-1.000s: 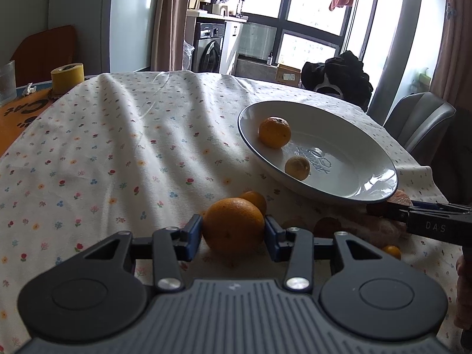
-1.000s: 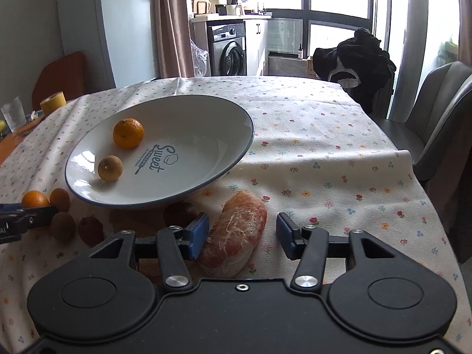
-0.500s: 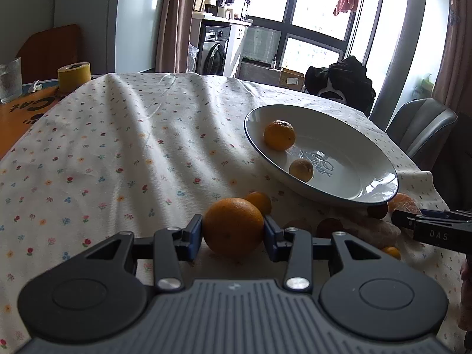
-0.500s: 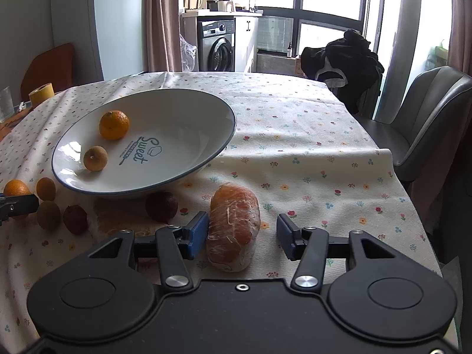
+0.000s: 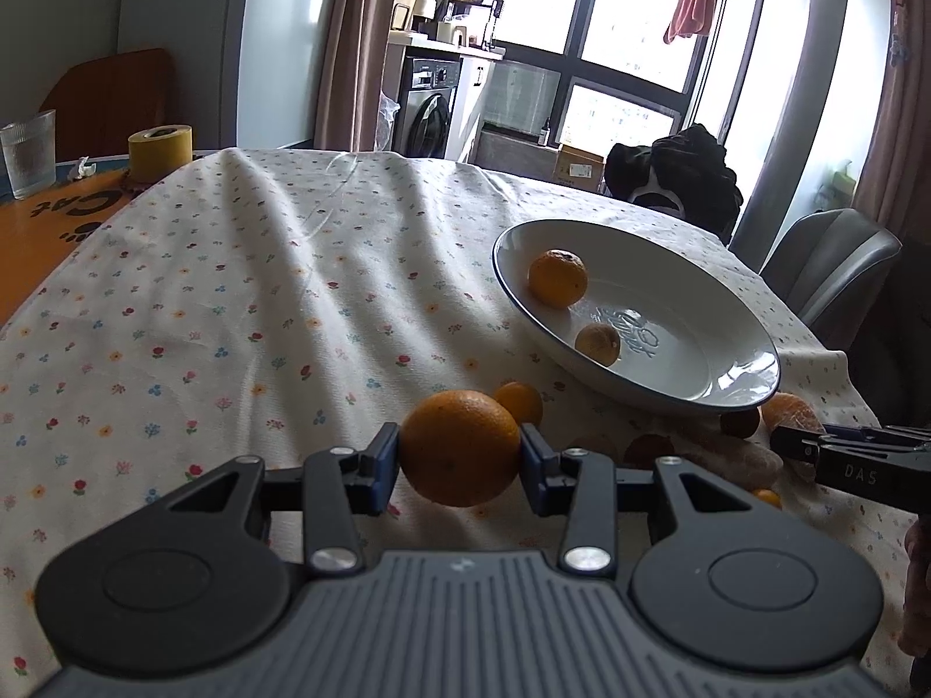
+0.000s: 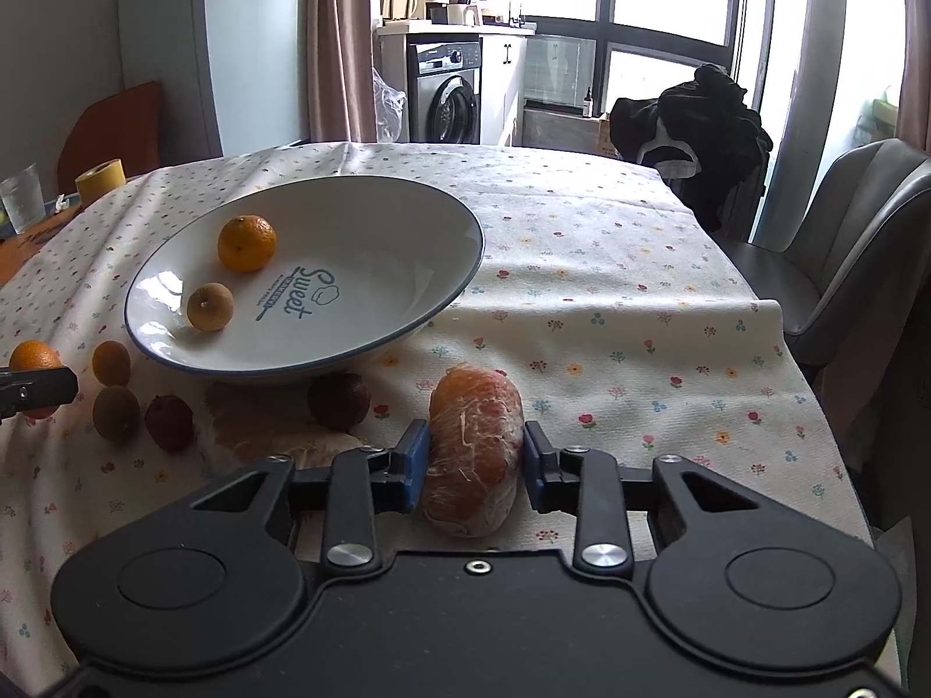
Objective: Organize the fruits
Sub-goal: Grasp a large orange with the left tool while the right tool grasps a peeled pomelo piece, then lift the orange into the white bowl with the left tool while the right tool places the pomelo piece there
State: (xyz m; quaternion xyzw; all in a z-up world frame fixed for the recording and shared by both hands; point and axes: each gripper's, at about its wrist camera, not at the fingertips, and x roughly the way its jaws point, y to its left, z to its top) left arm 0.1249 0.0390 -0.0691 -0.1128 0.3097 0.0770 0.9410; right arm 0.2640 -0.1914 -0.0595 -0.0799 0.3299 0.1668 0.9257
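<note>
You have an orange (image 5: 459,456) pinched between the pads of your left tool (image 5: 459,459), lifted just clear of the cloth near the counter's front edge, so it can go straight to the plate (image 5: 739,360) beyond it. It is round, bright and dimpled. Your right tool (image 6: 476,459) is closed on a peeled, membrane-streaked piece of fruit (image 6: 474,448), gripped across its narrow width; I cannot tell whether it is off the cloth. The plate already holds a mandarin (image 6: 247,244) and a small brown fruit (image 6: 210,307) at its left side. Several small fruits (image 6: 116,413) wait on the cloth along the plate's front rim.
</note>
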